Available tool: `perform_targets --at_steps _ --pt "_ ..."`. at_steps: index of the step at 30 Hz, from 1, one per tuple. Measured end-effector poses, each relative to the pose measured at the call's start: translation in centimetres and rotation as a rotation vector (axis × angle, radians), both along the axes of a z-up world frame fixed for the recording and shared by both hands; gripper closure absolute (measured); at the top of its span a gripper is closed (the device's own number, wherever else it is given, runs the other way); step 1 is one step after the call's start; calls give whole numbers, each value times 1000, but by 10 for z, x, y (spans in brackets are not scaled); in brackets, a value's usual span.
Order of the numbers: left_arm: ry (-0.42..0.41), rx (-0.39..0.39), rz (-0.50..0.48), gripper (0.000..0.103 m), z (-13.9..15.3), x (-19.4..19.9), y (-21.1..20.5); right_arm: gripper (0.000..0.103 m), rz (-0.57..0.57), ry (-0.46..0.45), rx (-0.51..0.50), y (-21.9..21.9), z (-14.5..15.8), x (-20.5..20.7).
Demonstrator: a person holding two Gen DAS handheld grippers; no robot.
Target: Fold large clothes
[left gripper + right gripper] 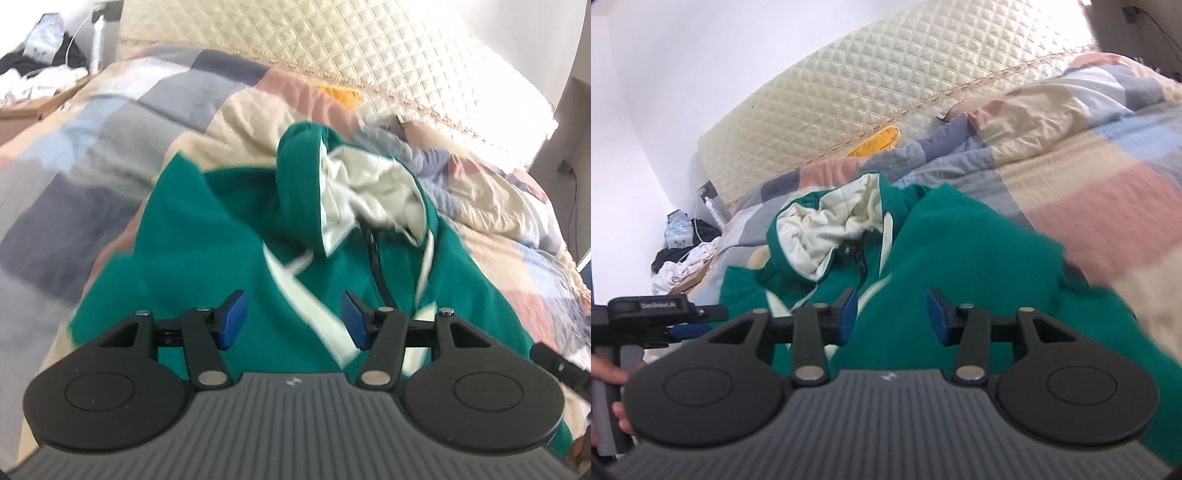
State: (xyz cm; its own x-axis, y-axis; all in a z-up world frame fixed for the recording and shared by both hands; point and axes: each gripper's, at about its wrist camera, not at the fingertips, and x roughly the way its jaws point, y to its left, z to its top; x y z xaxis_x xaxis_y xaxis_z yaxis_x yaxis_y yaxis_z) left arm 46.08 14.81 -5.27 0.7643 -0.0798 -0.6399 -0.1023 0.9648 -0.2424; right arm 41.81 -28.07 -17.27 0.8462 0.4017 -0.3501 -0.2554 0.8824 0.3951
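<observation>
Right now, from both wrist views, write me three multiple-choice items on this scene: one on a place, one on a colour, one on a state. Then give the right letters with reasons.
1. Where does the hoodie lie?
A. on the patchwork quilt
B. on a wooden chair
C. inside a drawer

2. What colour is the hoodie's hood lining?
A. red
B. black
C. cream white

3. How do the left gripper and the right gripper stand?
A. both open, holding nothing
B. both shut on a sleeve
C. left shut, right open

Answers:
1 A, green cloth is spread over the checked quilt in both views.
2 C, the pale quilted lining shows inside the green hood.
3 A, each pair of blue jaws stands apart with only cloth beyond the gap.
</observation>
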Motion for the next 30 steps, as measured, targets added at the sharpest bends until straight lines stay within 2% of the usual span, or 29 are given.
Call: perform_targets --at_steps 6,9,12,14,16,20,23,24,26,27,28,30 --pt "-81 13 -32 41 -4 88 8 57 76 -13 -53 29 21 103" --pt "-90 -13 -9 41 -11 138 18 57 79 0 -54 48 27 163" --pt "-89 -32 -28 41 -19 184 26 57 105 26 -61 68 29 217" --pt "-89 16 -32 41 -23 211 27 57 115 44 -128 86 26 246" --pt "-83 44 -24 41 -30 234 30 58 112 23 -212 103 24 270" --pt "-61 6 -5 41 -39 263 42 59 71 44 -344 129 21 312" --pt "-57 -25 -12 42 -38 272 47 59 89 87 -356 143 15 335" --pt "-56 -43 -11 44 -38 273 49 60 105 113 -339 146 13 341" --pt "-52 -97 -14 67 -37 269 51 65 116 161 -297 152 9 345" --pt "-44 -92 -16 71 -35 266 50 81 113 173 -275 154 7 342" --pt "-47 -84 -14 77 -31 263 49 88 102 170 -279 157 7 337" --pt "-63 -116 -29 80 -19 252 50 92 72 109 -300 159 15 321"
